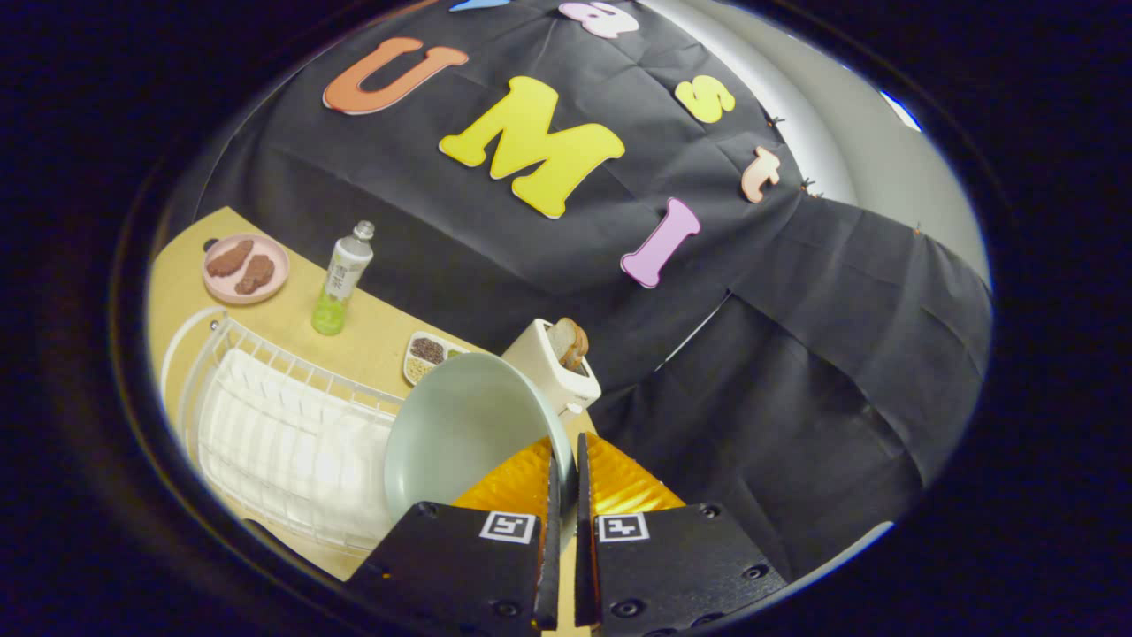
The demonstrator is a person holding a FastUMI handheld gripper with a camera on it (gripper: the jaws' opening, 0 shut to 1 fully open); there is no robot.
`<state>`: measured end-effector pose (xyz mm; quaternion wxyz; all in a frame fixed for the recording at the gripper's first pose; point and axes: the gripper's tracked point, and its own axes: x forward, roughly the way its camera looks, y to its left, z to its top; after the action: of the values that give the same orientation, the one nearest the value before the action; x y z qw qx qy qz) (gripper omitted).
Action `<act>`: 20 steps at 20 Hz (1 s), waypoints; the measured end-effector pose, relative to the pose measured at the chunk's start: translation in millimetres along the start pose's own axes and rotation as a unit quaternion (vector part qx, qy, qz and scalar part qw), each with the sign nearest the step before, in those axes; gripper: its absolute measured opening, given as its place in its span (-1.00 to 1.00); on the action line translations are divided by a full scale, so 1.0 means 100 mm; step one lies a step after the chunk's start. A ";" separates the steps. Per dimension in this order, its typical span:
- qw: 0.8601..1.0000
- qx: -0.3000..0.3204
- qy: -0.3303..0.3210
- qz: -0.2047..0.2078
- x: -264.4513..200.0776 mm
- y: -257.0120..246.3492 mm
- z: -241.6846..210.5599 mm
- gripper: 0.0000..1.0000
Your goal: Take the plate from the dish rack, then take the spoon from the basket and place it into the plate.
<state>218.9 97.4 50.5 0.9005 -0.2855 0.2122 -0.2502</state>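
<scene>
Gripper view: claw (pixel 566 469) pinches the rim of the plate (pixel 460 429), both fingers nearly together with the rim edge-on in the narrow slot between them. Plate is pale green, held tilted up, its face turned toward 9 o'clock of the fingers; its body spreads from the fingertips out toward 10 o'clock. It looks lifted clear of the dish rack (pixel 283 433), whose white wire frame and white liner lie at 9 o'clock of the claw, on the wooden worktop (pixel 265 323).

Just beyond the fingertips at 12 o'clock: one white toaster (pixel 553 367) with one slice of bread (pixel 568 342) sticking out of the top. Toaster sits just behind the plate's upper rim.

At 11 o'clock, partly hidden by the plate rim: one small divided dish (pixel 427 352) with grains or seeds in it.

Further out at 10 o'clock: one bottle (pixel 341 279), upright, greenish liquid in the lower part. Past it, one pink plate (pixel 246 268) carrying two brown pieces of food.

Counts: plates 2 (one green in claw, one pink on worktop), rack 1, toaster 1, bottle 1, divided dish 1.
</scene>
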 end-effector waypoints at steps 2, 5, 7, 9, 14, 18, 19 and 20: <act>0.998 0.038 0.002 0.047 -0.11 -0.11 -0.18 -0.76; 0.991 0.078 -0.002 0.108 -0.30 -0.26 -0.52 -0.75; 0.985 0.099 -0.011 0.138 -0.43 -0.31 -0.78 -0.75; 0.979 0.118 -0.019 0.163 -0.56 -0.31 -1.09 -0.75; 0.959 0.168 -0.006 0.228 -0.73 -0.03 -1.93 -0.75; 0.949 0.201 0.033 0.241 -0.55 0.22 -2.49 -0.75; 0.947 0.207 0.043 0.242 -0.49 0.27 -2.60 -0.75; 0.943 0.216 0.052 0.247 -0.47 0.28 -2.68 -0.75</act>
<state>50.3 35.3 -156.2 0.9617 -0.0090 0.2637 -0.0739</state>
